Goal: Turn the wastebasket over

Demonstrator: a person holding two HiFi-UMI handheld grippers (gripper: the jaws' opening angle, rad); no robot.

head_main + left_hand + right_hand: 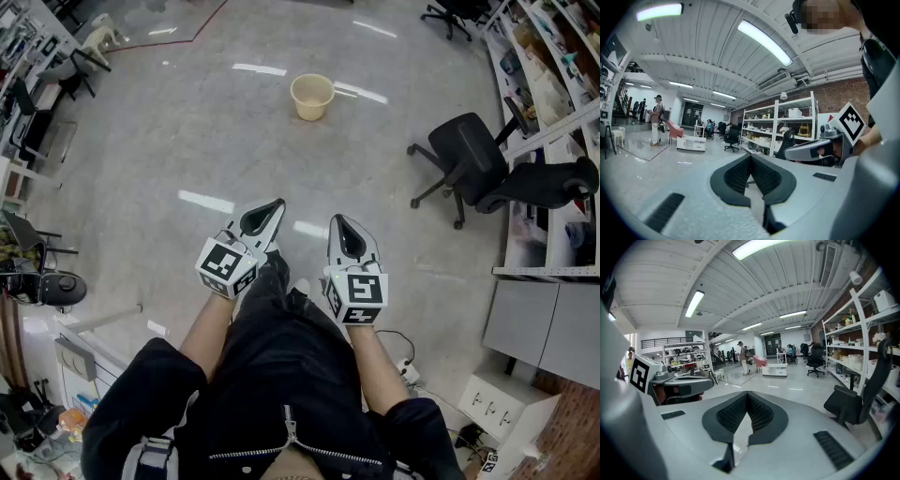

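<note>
Standing upright in the head view, the wastebasket (312, 96) is well ahead of left gripper (272, 208) and right gripper (339, 225); left gripper view: jaws together, empty; right gripper view: likewise; likely the approach; next, advance and open.

black office chair (464, 150), shelving (562, 125) beside it, glossy grey floor (187, 141)
</note>
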